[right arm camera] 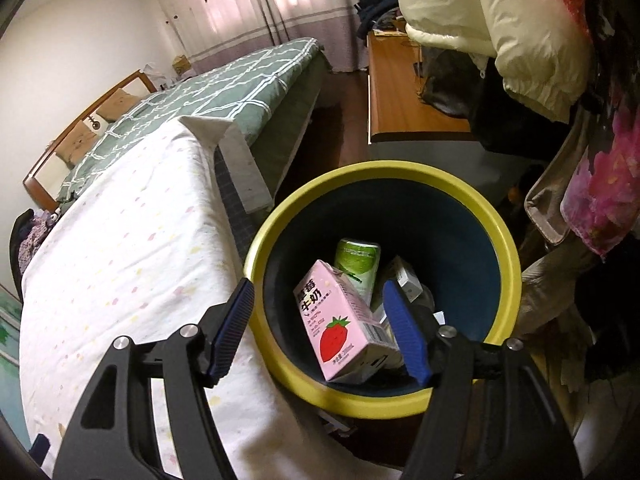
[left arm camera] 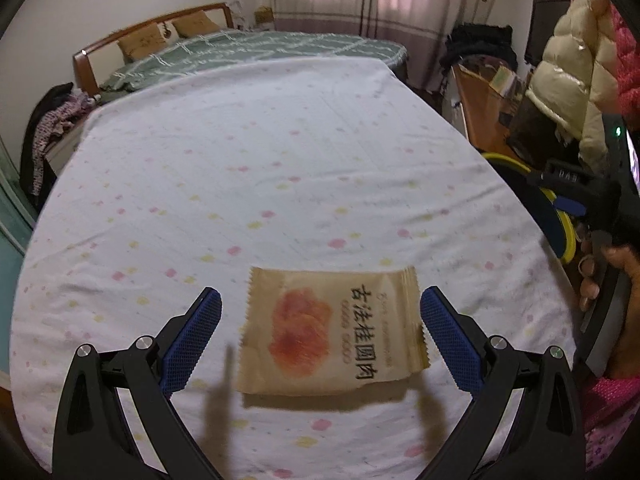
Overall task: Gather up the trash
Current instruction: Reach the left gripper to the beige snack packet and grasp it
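A tan snack wrapper [left arm camera: 330, 330] with an orange picture and black characters lies flat on the white spotted sheet [left arm camera: 260, 168]. My left gripper [left arm camera: 320, 300] hovers just above it, open, one blue pad on each side and neither touching. My right gripper [right arm camera: 318, 292] hangs open over the yellow-rimmed bin [right arm camera: 496, 220] beside the table, with nothing between its pads. Inside the bin lie a pink strawberry milk carton [right arm camera: 344, 328], a green can [right arm camera: 358, 262] and other scraps.
The bin's rim [left arm camera: 568, 236] and the hand holding the right gripper [left arm camera: 600, 264] show past the sheet's right edge. A green-quilted bed [right arm camera: 224, 84] stands behind the table. A wooden desk [right arm camera: 400, 92] and hanging coats [right arm camera: 500, 32] crowd the right side.
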`<act>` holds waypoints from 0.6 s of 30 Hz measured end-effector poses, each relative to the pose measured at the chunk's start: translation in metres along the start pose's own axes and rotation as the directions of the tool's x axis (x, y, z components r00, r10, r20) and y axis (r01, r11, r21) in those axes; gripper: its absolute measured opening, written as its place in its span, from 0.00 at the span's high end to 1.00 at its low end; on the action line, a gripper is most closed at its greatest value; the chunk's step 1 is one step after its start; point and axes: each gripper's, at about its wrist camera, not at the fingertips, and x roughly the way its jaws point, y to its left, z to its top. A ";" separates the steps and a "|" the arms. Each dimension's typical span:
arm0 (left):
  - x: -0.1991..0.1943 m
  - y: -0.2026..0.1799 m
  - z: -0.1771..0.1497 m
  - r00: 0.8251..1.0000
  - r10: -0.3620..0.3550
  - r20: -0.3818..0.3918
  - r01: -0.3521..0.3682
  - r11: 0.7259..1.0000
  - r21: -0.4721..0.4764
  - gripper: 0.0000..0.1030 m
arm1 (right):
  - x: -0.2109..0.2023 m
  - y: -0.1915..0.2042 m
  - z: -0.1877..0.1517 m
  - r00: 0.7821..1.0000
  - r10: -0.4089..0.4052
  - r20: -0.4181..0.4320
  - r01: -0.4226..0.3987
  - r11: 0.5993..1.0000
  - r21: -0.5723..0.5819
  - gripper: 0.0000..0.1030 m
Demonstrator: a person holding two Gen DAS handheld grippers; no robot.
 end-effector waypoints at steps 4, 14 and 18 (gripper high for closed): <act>0.013 -0.005 -0.003 0.999 -0.010 -0.042 0.010 1.000 0.008 0.05 | -0.009 0.001 -0.001 1.000 0.013 0.009 -0.013 1.000 -0.013 0.37; 0.023 -0.010 0.001 0.998 -0.027 -0.059 0.029 0.999 0.036 0.06 | -0.014 0.005 -0.006 0.999 0.032 0.002 -0.032 0.999 -0.035 0.37; 0.021 -0.008 0.004 0.998 -0.039 -0.047 0.041 0.999 0.036 0.10 | -0.016 0.005 -0.006 0.999 0.034 0.004 -0.034 0.999 -0.040 0.37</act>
